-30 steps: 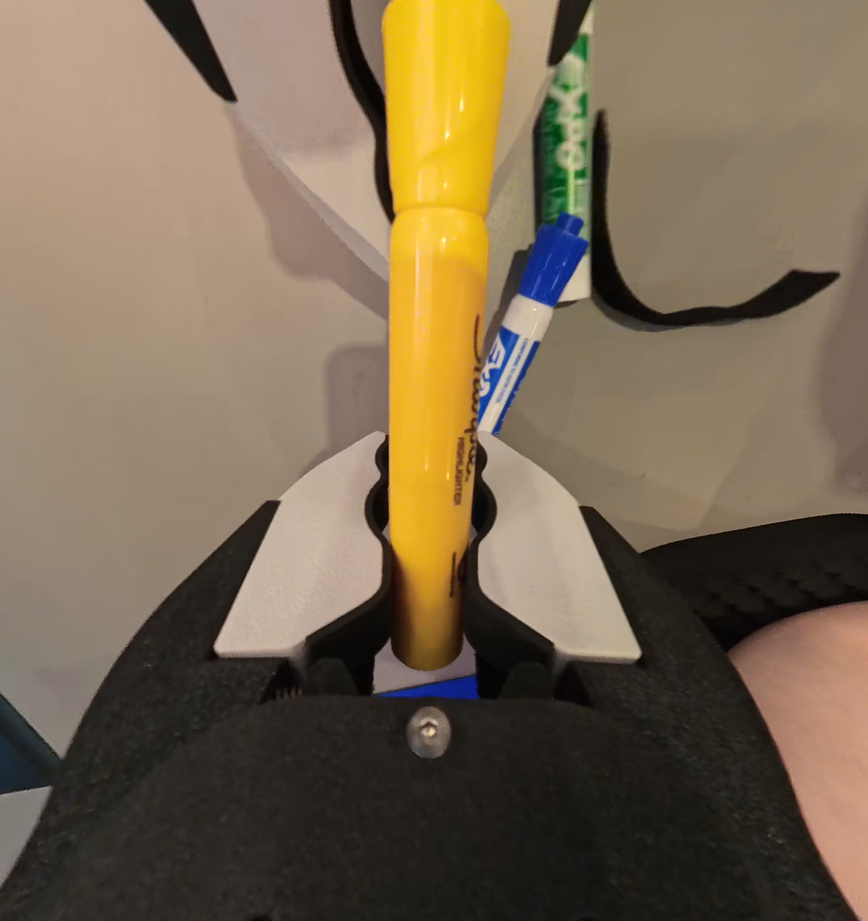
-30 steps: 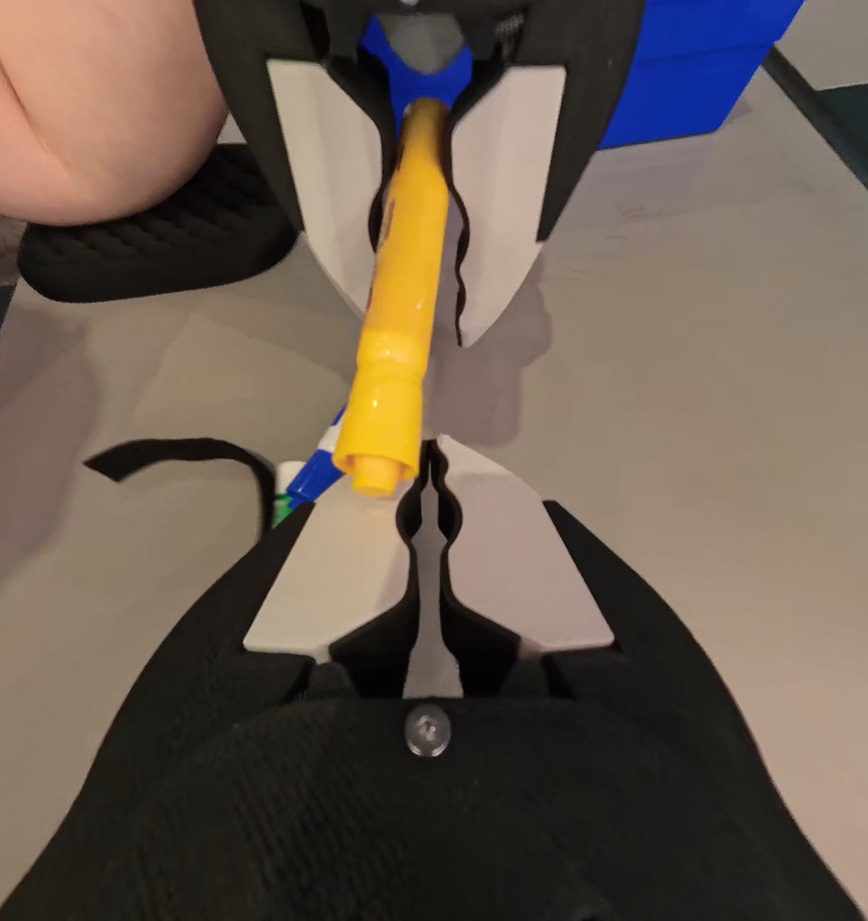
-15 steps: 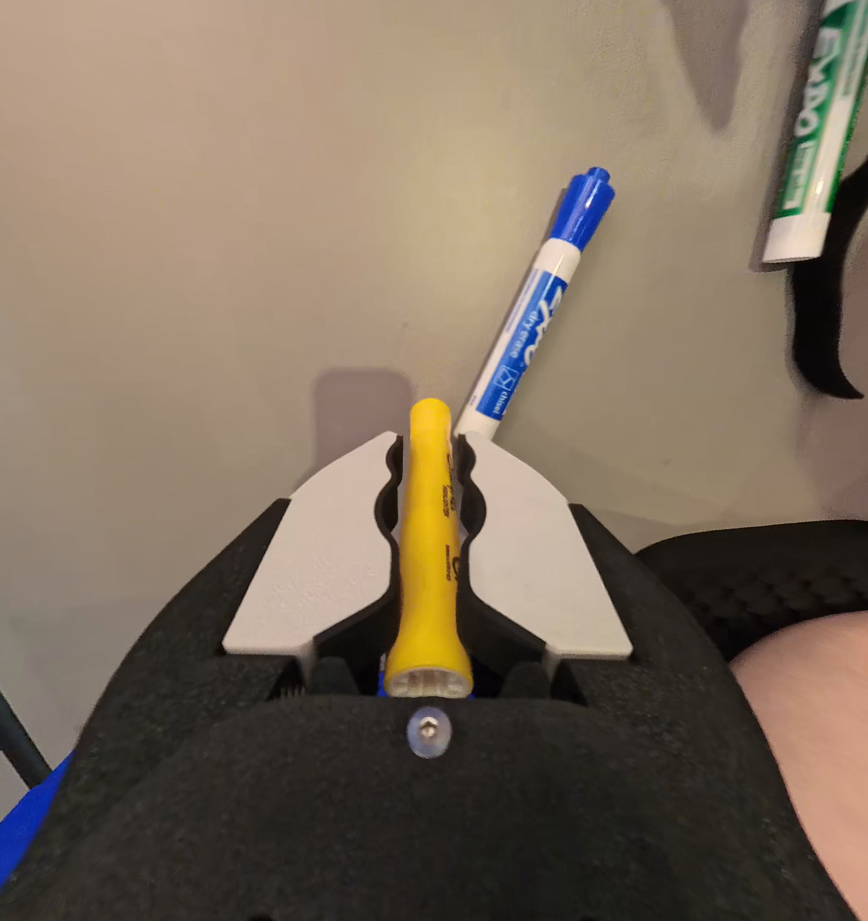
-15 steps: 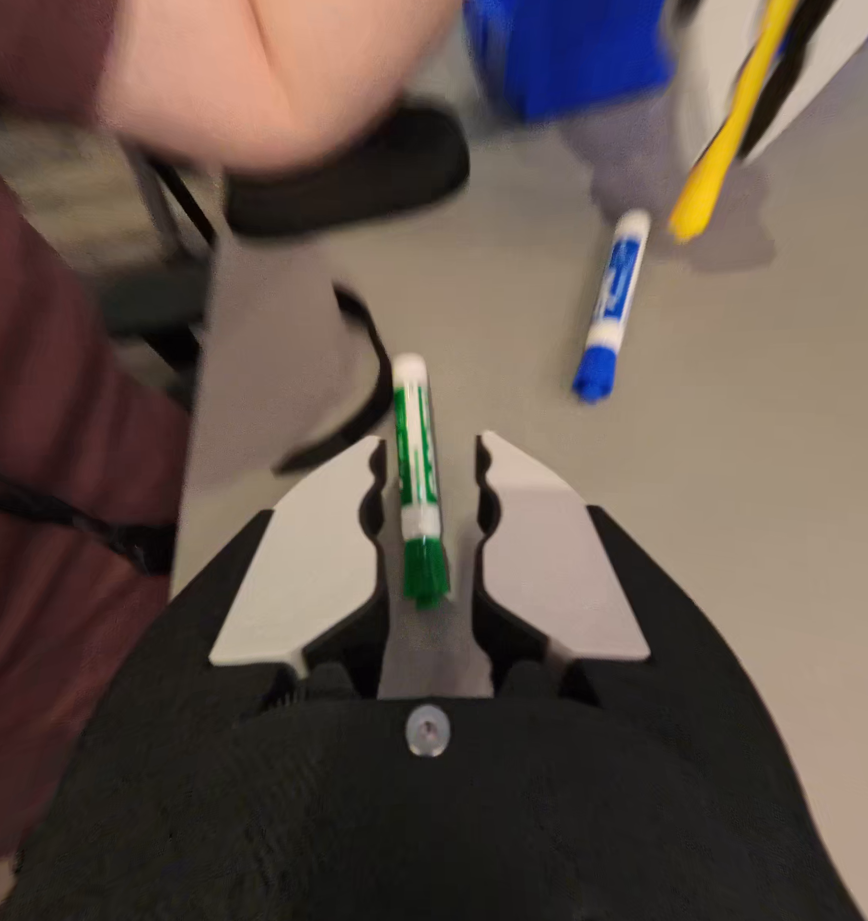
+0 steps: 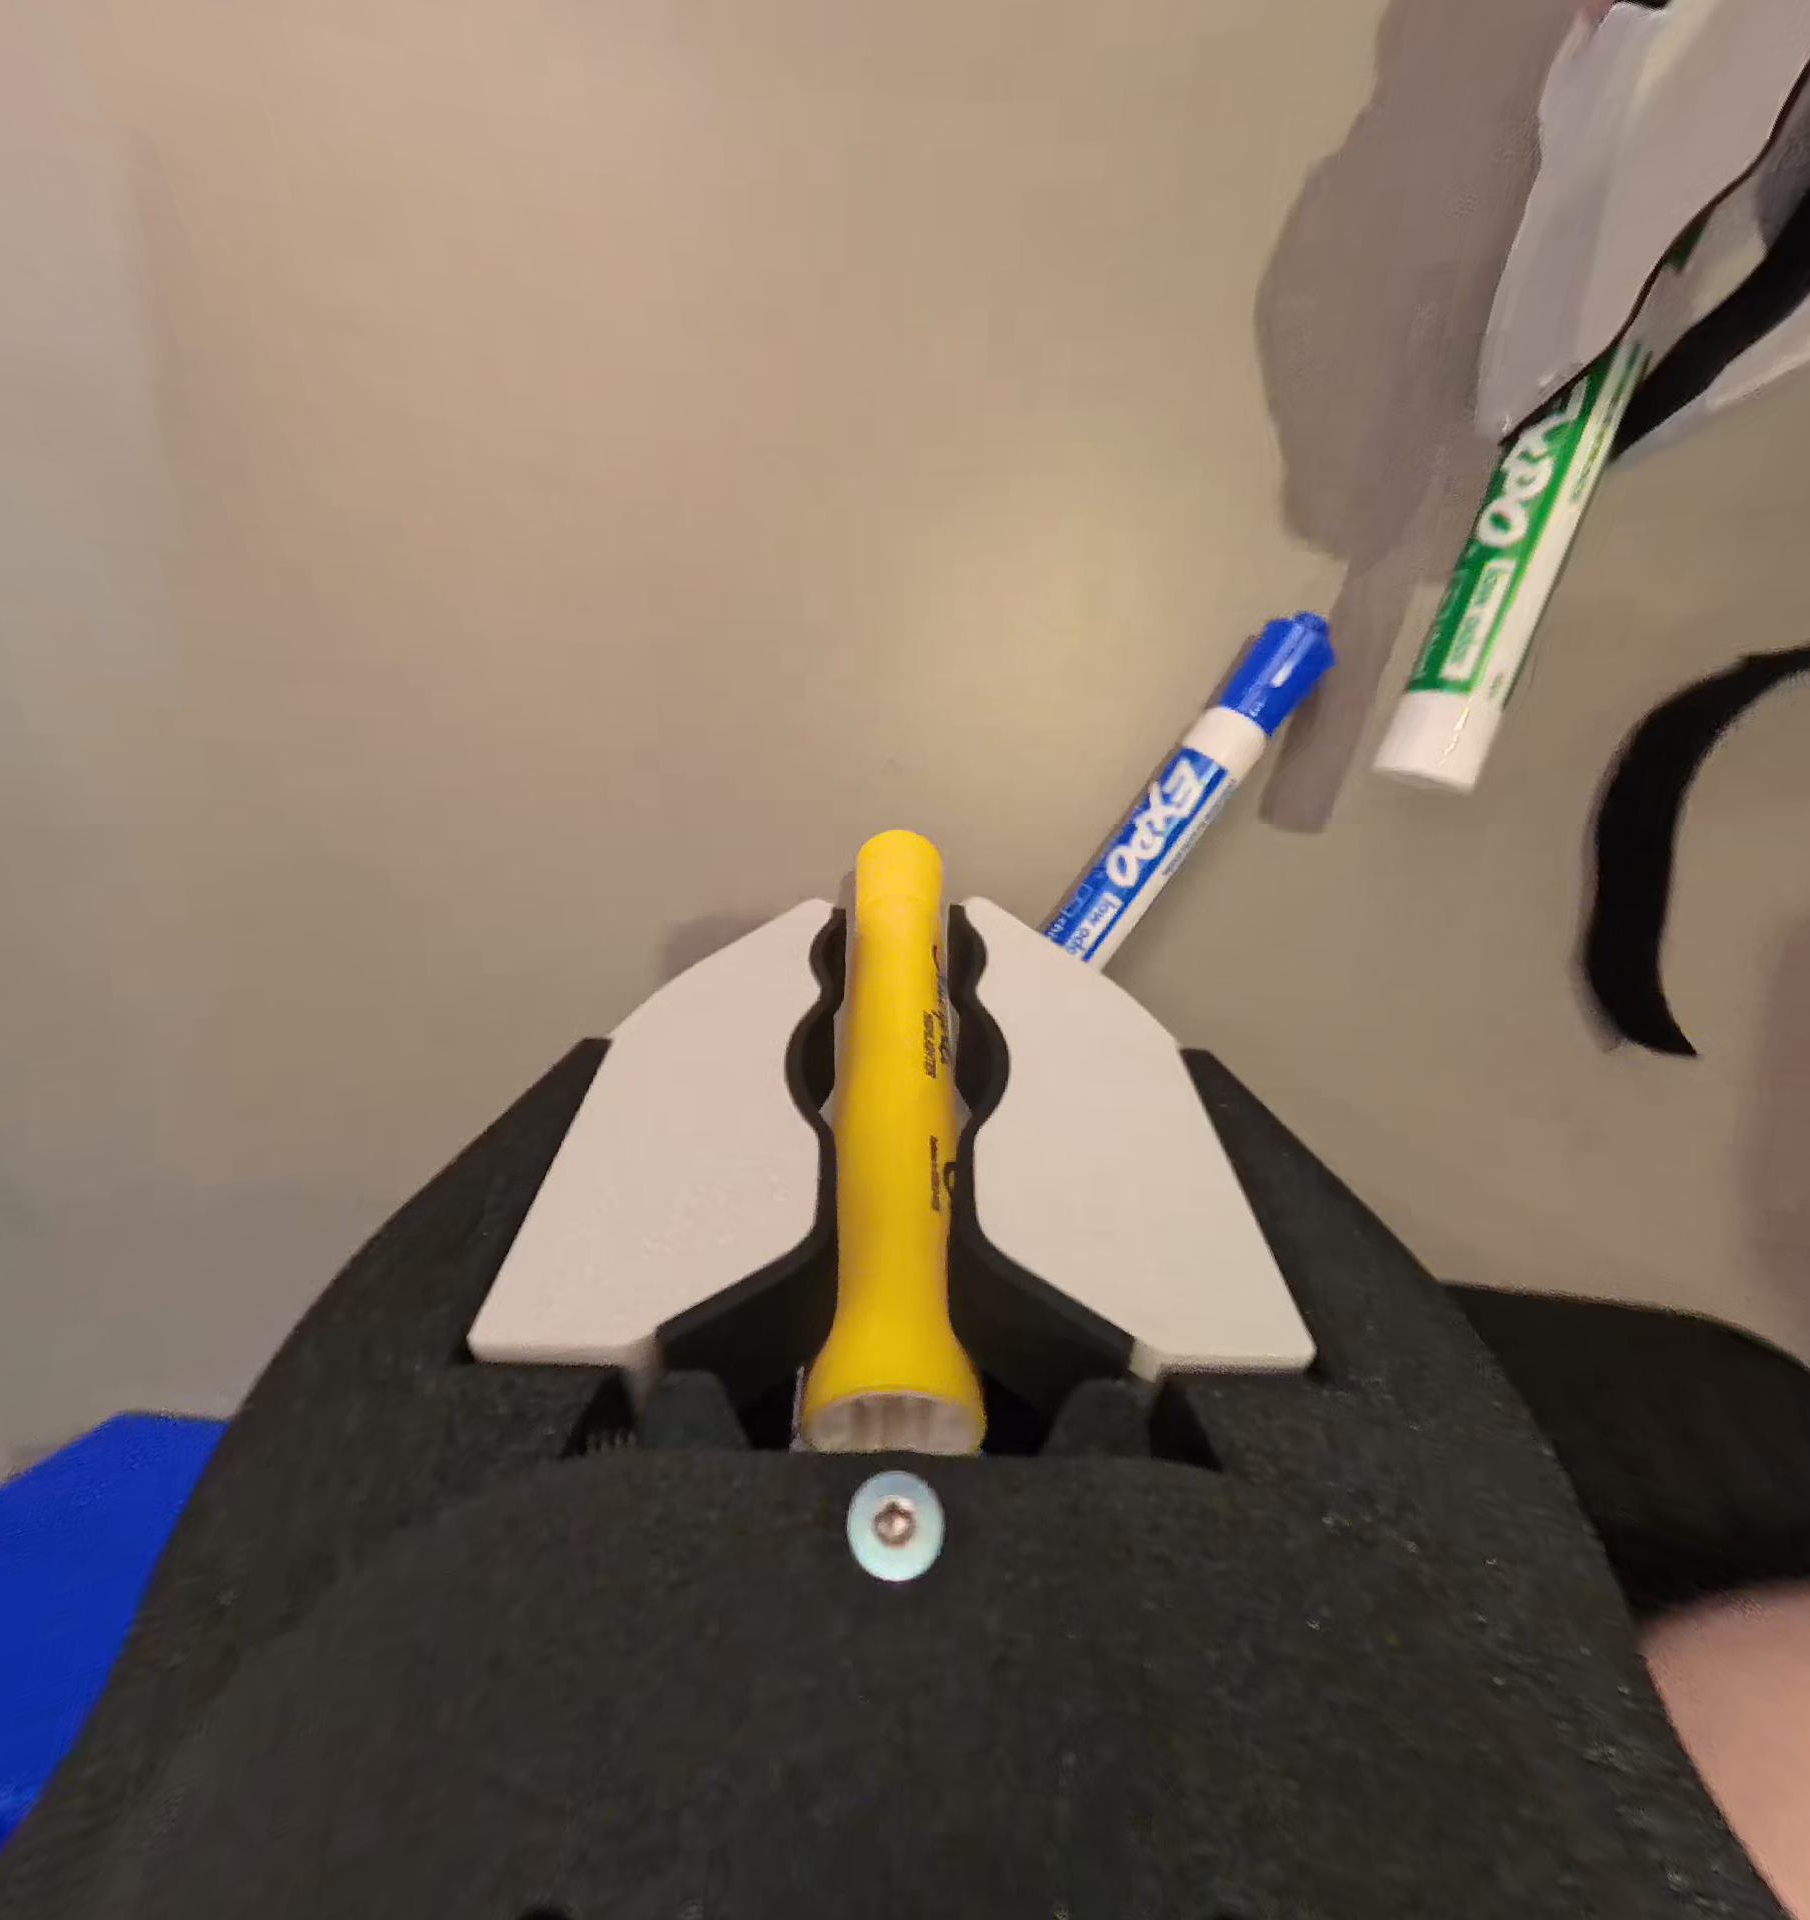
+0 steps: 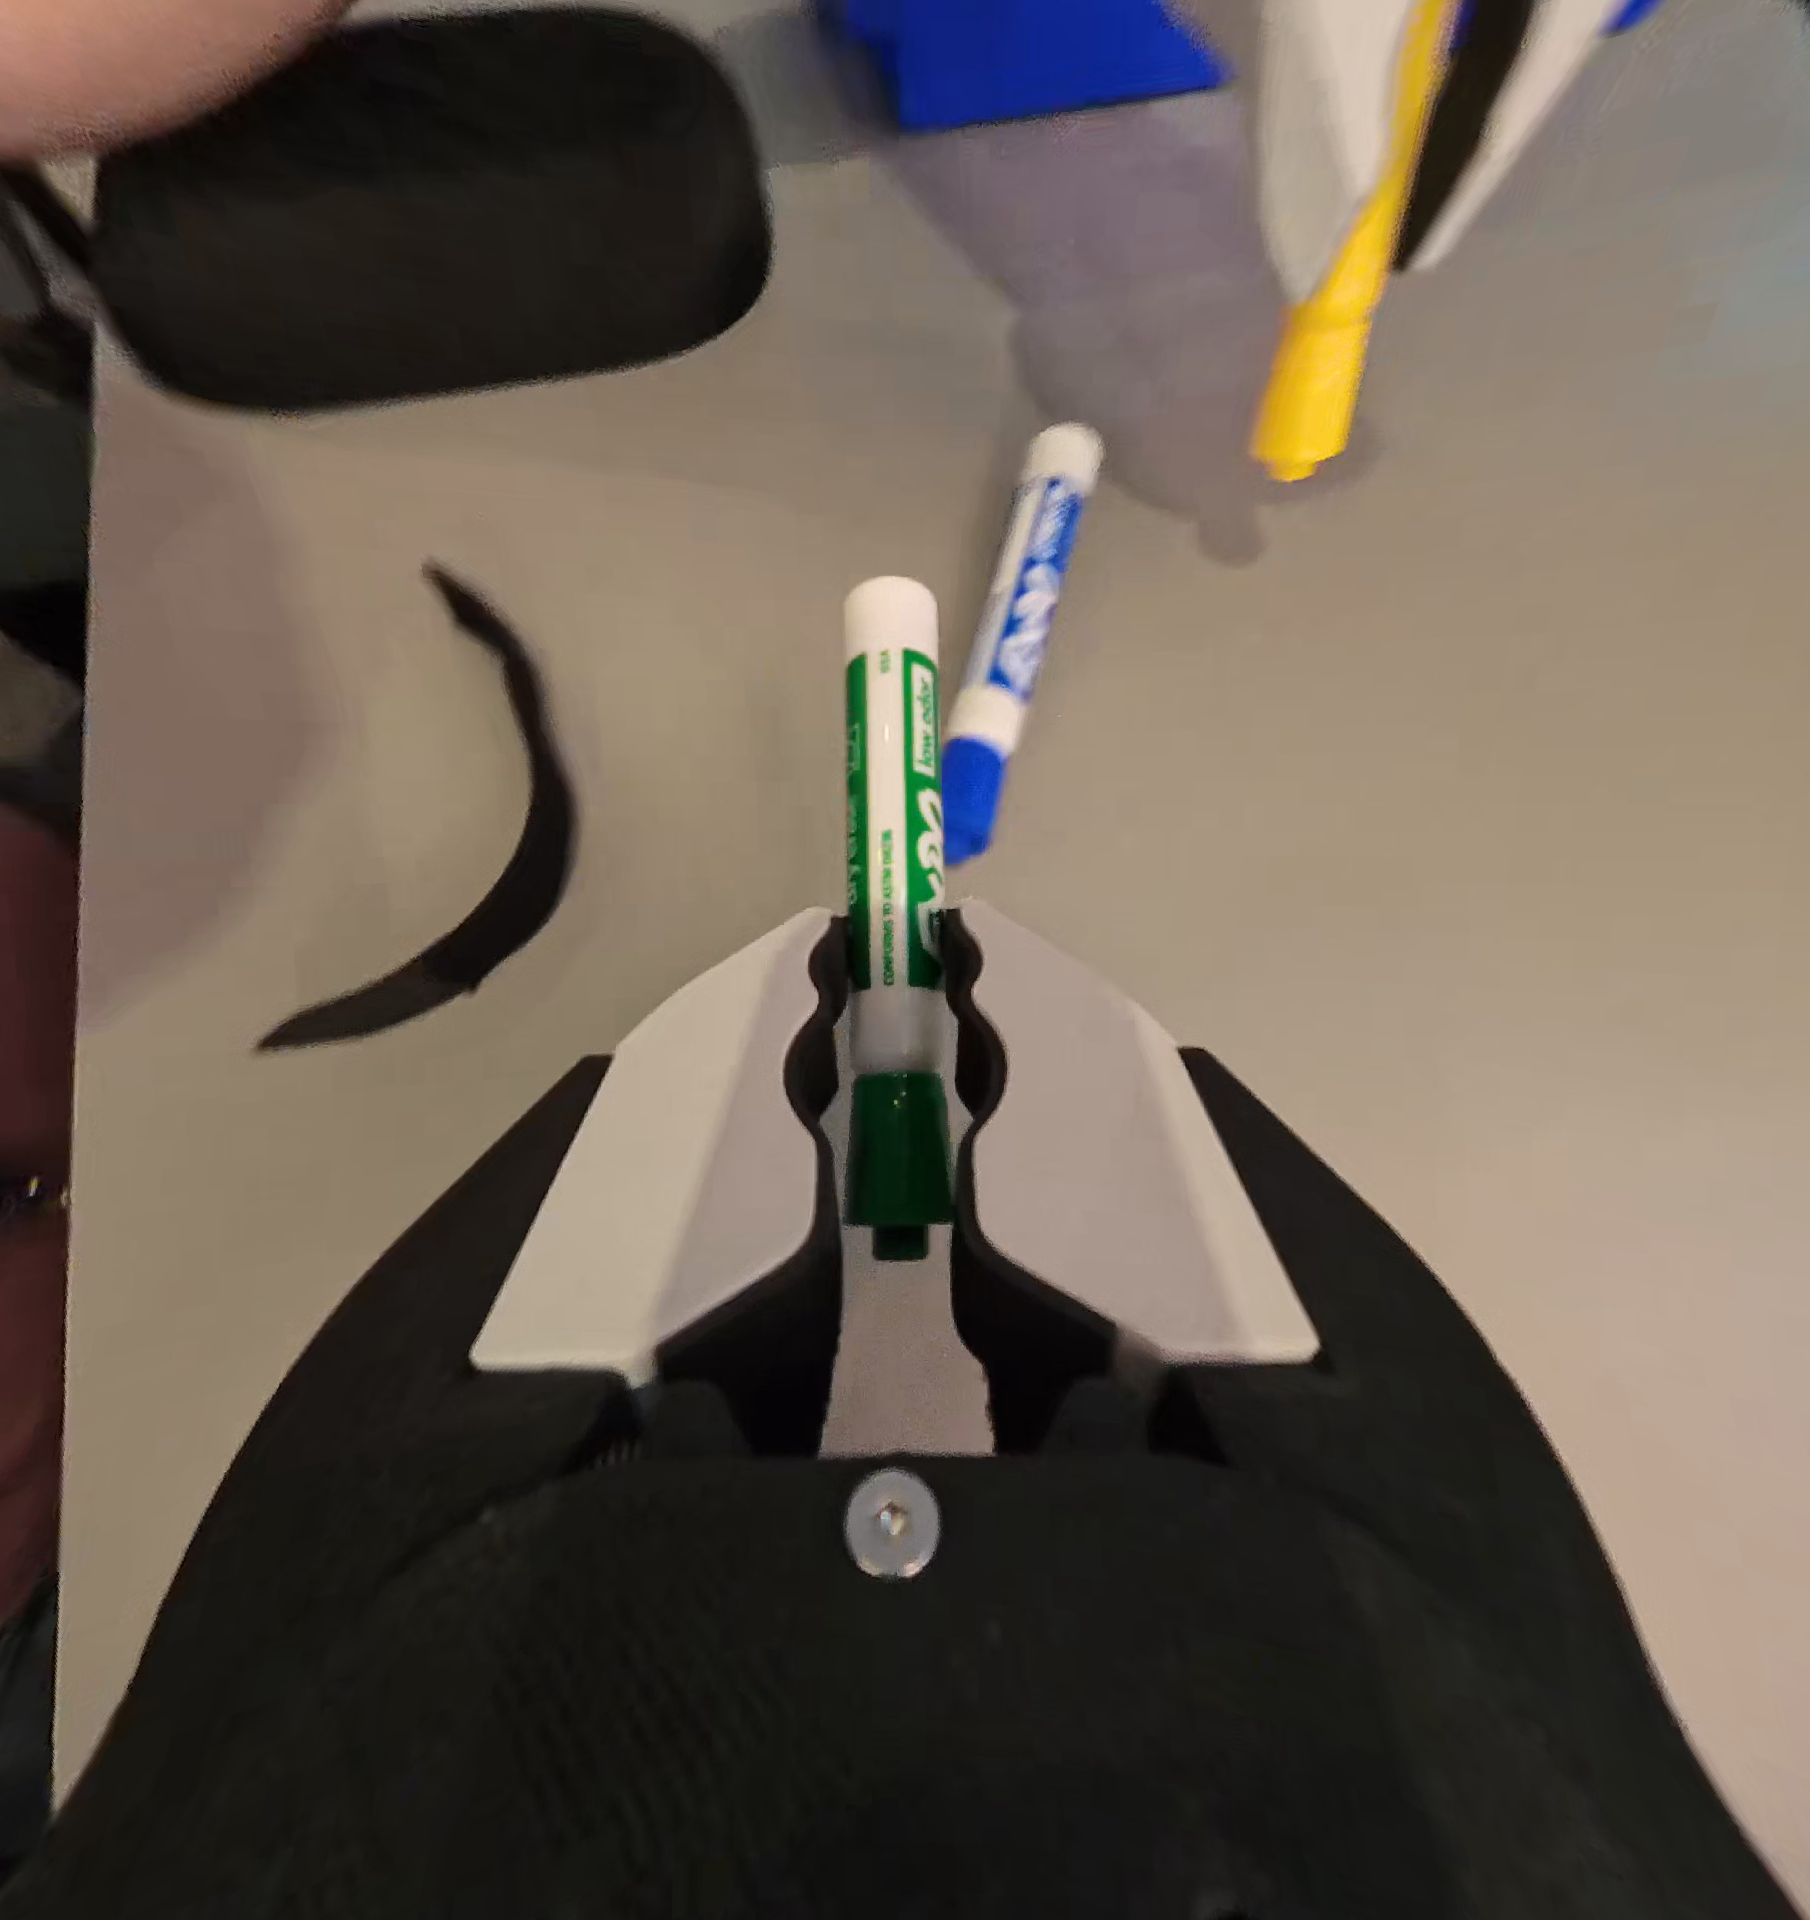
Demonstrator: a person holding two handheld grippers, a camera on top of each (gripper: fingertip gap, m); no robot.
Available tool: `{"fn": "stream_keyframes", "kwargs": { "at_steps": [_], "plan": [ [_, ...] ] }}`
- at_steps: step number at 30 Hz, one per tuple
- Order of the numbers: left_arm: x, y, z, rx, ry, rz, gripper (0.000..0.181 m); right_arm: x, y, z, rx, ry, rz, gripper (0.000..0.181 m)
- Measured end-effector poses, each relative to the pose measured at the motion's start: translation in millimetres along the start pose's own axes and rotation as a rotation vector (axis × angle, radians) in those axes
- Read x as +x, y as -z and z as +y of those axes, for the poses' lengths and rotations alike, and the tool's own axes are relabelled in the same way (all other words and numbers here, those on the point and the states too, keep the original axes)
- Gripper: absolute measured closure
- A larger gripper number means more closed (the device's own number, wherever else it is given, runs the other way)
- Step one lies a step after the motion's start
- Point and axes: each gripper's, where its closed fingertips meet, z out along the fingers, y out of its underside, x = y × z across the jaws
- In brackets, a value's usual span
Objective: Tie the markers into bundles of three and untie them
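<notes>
Both grippers' fingers [image 5: 714, 1122] [image 6: 1067, 1132] clamped.

Green marker [image 5: 1483, 582] upper end hidden inside blurred right claw [image 5: 1649, 239]; black strap [image 5: 1649, 831] cut by right edge; blue bin [image 6: 1026, 52] cropped at top.

l gripper [image 5: 899, 914] clamps highlighter [image 5: 896, 1122] lengthwise, r gripper [image 6: 896, 920] clamps marker [image 6: 888, 790]. 2nd marker [image 6: 1015, 644] on table [image 6: 1400, 831] just right of it; strap [image 6: 485, 831] on table to the left.
</notes>
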Motion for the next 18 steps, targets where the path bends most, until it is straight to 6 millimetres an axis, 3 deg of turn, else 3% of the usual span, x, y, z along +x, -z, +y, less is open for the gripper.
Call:
{"fn": "stream_keyframes", "kwargs": {
  "at_steps": [4, 9, 11, 14, 18],
  "plan": [
    [-7.0, 10.8, 11.7, 0.115, 0.141, -0.098, 0.163, 37.6, -19.9, -29.0, 0.015, -0.125, 0.018, 0.162],
    [-13.7, 13.1, 42.7, 0.081, 0.269, -0.209, 0.163, 59.1, -58.3, -19.2, -0.087, -0.190, 0.044, 0.162],
    [-14.4, 17.4, 47.4, 0.077, 0.312, -0.250, 0.163, 60.8, -64.7, -16.7, -0.080, -0.218, 0.039, 0.157],
    [-4.9, 21.6, 43.4, 0.086, 0.342, -0.203, 0.164, 60.4, -63.4, -25.5, -0.007, -0.281, 0.027, 0.133],
    [1.5, 30.0, 37.2, -0.004, 0.317, -0.238, 0.164, 45.2, -67.7, -34.2, 0.013, -0.301, -0.029, 0.117]
  ]
}}
